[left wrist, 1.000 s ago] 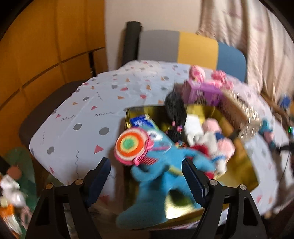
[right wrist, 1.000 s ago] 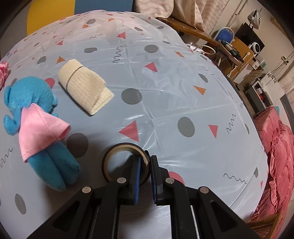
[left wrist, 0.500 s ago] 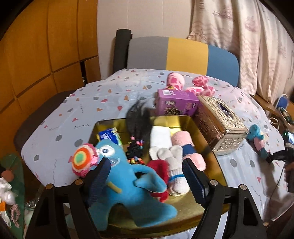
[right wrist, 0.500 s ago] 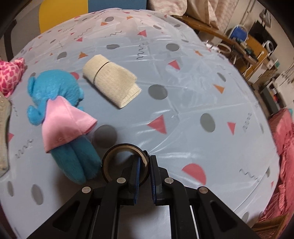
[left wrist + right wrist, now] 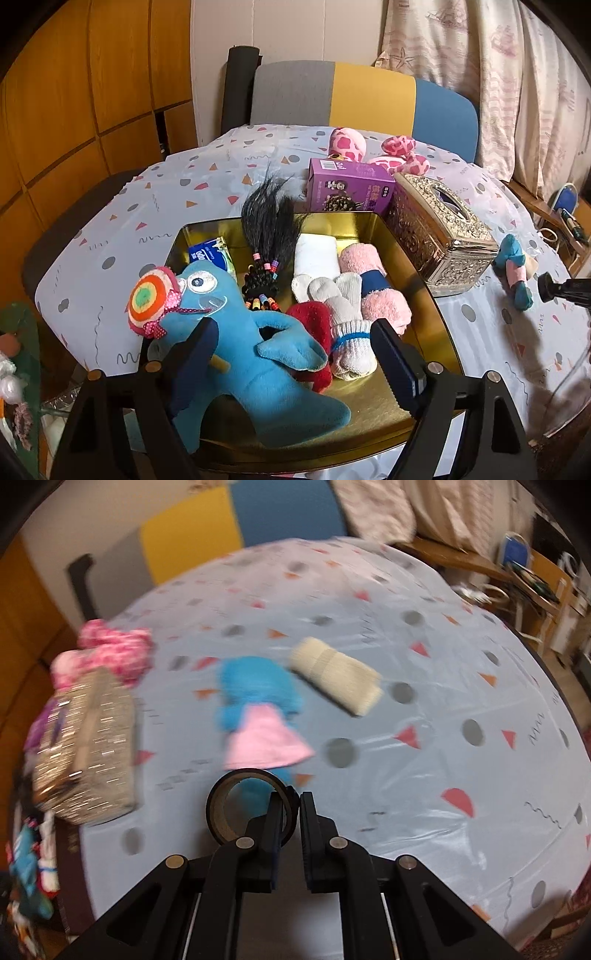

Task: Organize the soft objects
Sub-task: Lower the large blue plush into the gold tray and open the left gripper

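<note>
A big blue plush monster (image 5: 236, 332) with a striped lollipop lies in the gold tray (image 5: 343, 218). My left gripper (image 5: 293, 332) hovers over it. Its jaws are opening, with the plush between them but free of the pads. The tray also holds a black-haired doll (image 5: 266, 229), a white cloth, a pink towel roll (image 5: 373, 280), white socks and a red piece. My right gripper (image 5: 291, 799) is shut on the wall of a dark tape roll (image 5: 215, 814), held above the table. Beyond it lie a small blue plush in a pink dress (image 5: 255, 686) and a beige rolled cloth (image 5: 338, 675).
A metallic tissue box (image 5: 439, 236) stands right of the tray, with a purple carton (image 5: 351, 188) and a pink spotted plush (image 5: 347, 142) behind. The patterned tablecloth (image 5: 443, 664) covers the table. A grey, yellow and blue chair back stands at the far edge, and furniture crowds the right.
The blue monster plush has come to rest in the tray and the left jaws have widened slightly. The right gripper rose and tilted up with the tape roll, bringing the tissue box into view.
</note>
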A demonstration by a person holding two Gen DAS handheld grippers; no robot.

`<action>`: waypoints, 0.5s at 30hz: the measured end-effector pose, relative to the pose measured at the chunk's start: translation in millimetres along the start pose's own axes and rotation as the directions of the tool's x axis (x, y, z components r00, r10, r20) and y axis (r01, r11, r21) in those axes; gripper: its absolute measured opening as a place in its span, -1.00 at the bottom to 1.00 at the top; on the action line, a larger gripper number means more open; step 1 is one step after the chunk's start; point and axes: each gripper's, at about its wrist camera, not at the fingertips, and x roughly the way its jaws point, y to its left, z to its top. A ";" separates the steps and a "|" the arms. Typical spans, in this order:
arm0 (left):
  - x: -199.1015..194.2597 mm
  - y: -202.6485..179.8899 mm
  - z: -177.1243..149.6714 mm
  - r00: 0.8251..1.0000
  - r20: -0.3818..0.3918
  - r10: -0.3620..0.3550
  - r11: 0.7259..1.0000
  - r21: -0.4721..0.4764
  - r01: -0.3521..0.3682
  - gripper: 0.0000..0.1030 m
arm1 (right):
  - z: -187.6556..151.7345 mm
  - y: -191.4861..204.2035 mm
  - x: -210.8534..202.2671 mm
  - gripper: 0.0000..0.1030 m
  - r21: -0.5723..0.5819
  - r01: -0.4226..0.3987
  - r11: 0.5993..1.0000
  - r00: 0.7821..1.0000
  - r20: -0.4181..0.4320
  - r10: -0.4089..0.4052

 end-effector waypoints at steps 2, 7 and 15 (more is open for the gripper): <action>0.6 0.5 -0.8 1.000 -0.001 -0.001 1.000 -0.002 0.001 0.64 | -3.8 19.3 -8.9 -0.85 -0.045 -0.051 0.998 0.998 0.017 0.052; 2.5 3.0 -3.0 1.000 -0.007 0.003 1.000 -0.008 -0.003 0.64 | -16.3 85.7 -27.7 -0.85 -0.200 -0.167 0.966 0.983 0.036 0.178; 1.9 20.7 -4.2 1.000 -0.001 0.007 0.998 -0.064 -0.007 0.64 | -53.9 185.1 -38.3 -0.85 -0.401 -0.316 0.860 0.944 -0.042 0.327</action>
